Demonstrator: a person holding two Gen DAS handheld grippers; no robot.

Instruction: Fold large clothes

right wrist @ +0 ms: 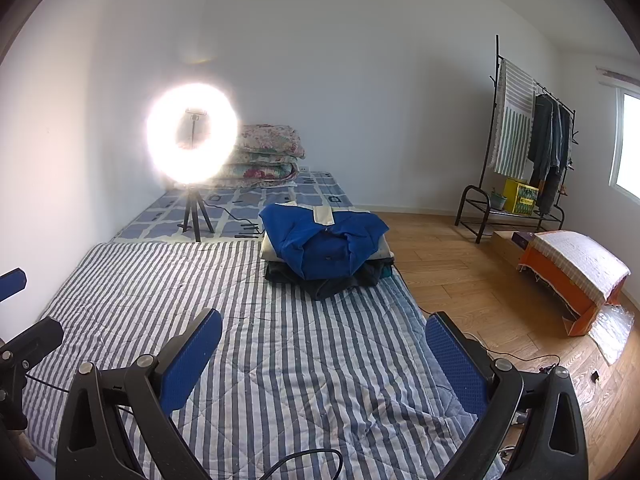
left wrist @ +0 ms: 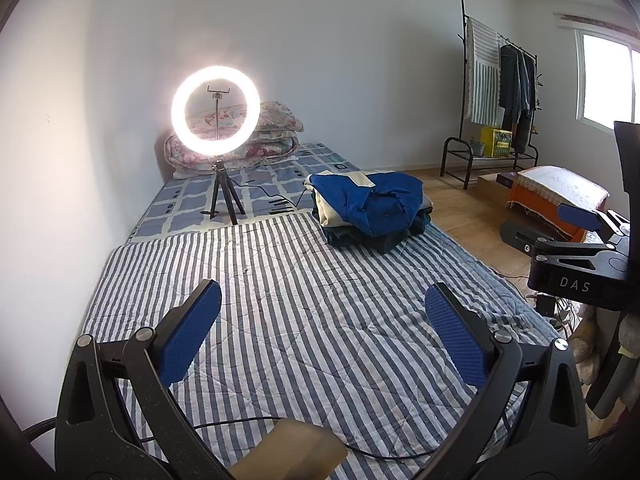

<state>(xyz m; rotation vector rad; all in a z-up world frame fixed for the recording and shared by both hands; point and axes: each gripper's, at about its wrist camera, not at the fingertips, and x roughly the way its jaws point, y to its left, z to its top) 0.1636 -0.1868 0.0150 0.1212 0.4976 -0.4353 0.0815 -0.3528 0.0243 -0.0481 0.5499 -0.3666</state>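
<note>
A pile of folded clothes (left wrist: 370,210) (right wrist: 326,250) sits at the far right of the striped quilt (left wrist: 280,300) (right wrist: 260,320), with a blue garment on top and cream and dark pieces beneath. My left gripper (left wrist: 322,308) hovers open above the bare quilt, well short of the pile, nothing between its blue pads. My right gripper (right wrist: 324,336) is also open and empty, over the quilt's right side, nearer the pile. The right gripper's body shows at the right edge of the left wrist view, and the left one's at the left edge of the right wrist view.
A lit ring light on a tripod (left wrist: 216,110) (right wrist: 192,134) stands on the checked mattress behind the quilt, with folded floral bedding (left wrist: 272,132) beyond. A cable (left wrist: 280,424) lies across the quilt's near end. A clothes rack (right wrist: 520,160) and an orange covered bench (right wrist: 576,272) stand on the wooden floor at right.
</note>
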